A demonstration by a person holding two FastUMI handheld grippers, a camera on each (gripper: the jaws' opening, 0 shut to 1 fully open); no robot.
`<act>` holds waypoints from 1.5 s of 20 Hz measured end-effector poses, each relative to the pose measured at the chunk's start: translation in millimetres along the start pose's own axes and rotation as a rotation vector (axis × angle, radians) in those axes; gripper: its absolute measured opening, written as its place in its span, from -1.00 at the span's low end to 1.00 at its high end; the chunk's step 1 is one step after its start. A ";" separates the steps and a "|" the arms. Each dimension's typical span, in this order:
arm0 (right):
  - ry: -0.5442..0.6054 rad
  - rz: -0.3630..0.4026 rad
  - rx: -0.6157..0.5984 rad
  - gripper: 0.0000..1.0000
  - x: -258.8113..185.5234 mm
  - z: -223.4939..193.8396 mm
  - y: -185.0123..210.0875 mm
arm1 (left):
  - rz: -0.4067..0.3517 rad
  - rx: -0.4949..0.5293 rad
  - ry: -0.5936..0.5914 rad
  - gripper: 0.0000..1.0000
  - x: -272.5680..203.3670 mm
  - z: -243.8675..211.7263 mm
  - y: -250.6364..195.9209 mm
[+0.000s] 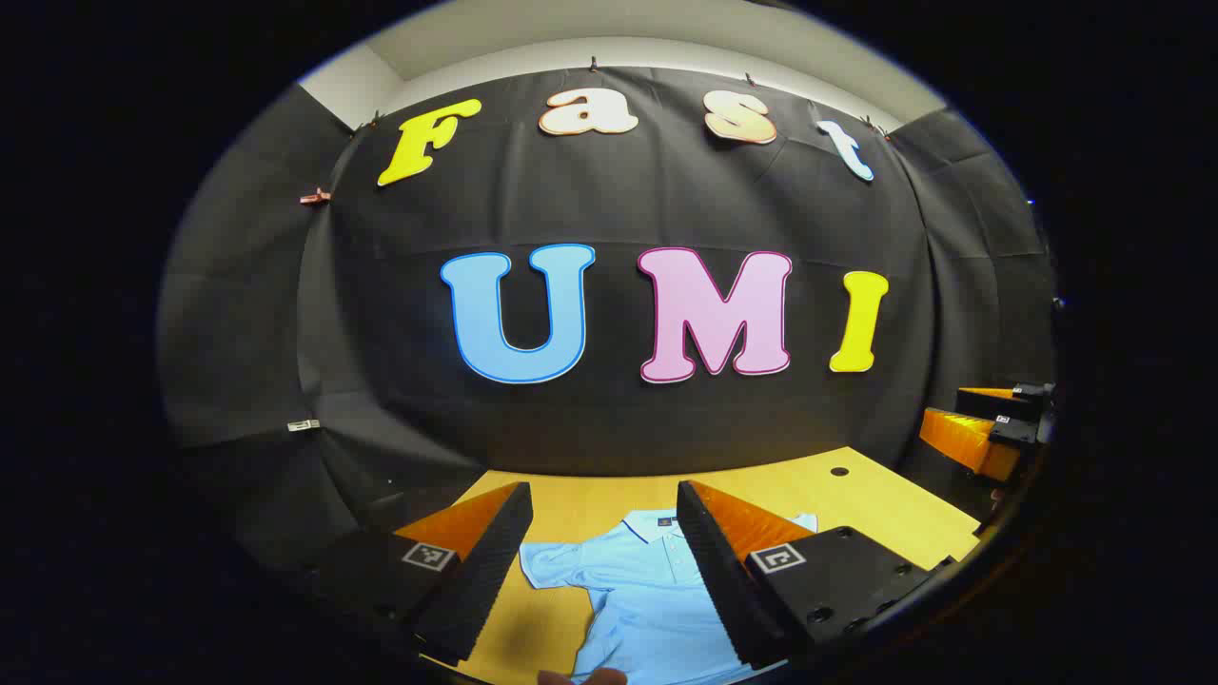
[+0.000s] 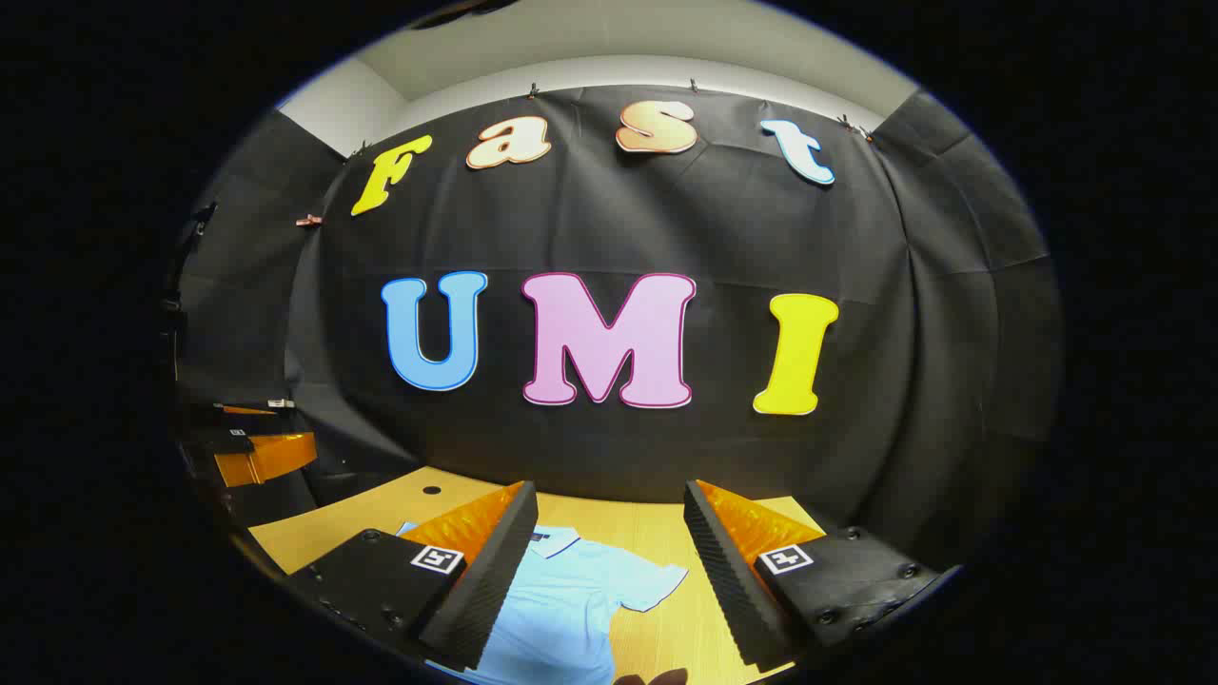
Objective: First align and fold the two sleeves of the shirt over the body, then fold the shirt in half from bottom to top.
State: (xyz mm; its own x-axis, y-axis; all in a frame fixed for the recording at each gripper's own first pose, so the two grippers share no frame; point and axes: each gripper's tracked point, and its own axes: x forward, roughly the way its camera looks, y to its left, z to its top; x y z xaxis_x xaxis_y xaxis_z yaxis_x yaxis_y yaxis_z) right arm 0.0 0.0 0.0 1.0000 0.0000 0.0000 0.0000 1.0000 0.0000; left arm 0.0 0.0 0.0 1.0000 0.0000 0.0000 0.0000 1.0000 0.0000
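- Ribbed pads line the inner faces of the left gripper (image 1: 604,571), whose fingers stand wide apart with nothing between them, held above the near part of the wooden table (image 1: 861,499).
- Just past those fingers lies the light blue shirt (image 1: 647,595), a polo spread flat with its collar (image 1: 652,523) towards the far edge and one short sleeve (image 1: 547,563) reaching out towards the table's left side.
- In the right gripper view, the right gripper (image 2: 609,571) is equally wide and empty, hovering over the other short sleeve (image 2: 652,582), which lies spread on the wood.
- My read: no fold is made yet, so this is the very start, the approach to the sleeves.
- The next move, I judge, calls for each gripper to drop to its own sleeve, pinch the cuff edge without catching the body beneath, and carry it inward over the chest.
- Much of the shirt is cut off: its hem and lower body run below both views, and the fingers cover parts of each shoulder.
- A small dark hole (image 1: 839,471) sits near the table's far right corner.
- Farther off, at the right margin of the left gripper view, the other gripper shows, too cropped to judge from there.
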 end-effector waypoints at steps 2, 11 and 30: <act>-0.003 -0.005 -0.011 0.92 -0.8 1.4 2.2 | -0.007 0.001 0.003 0.94 2.4 -0.8 2.2; 0.004 -0.020 -0.024 0.92 -0.7 0.1 7.1 | -0.042 0.020 0.018 0.94 4.5 -8.0 -1.6; 0.507 -0.057 0.041 0.93 128.5 -174.6 -34.1 | -0.025 0.006 0.052 0.94 8.2 -21.5 4.9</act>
State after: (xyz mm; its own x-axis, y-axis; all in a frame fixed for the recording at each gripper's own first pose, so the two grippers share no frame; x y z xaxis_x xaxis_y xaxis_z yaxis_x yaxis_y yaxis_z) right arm 128.5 -34.1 -174.6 0.8726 -0.0446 -0.4863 0.0647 0.9976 0.0246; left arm 8.2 4.9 -21.5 0.9983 -0.0247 -0.0524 0.0250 0.9997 0.0051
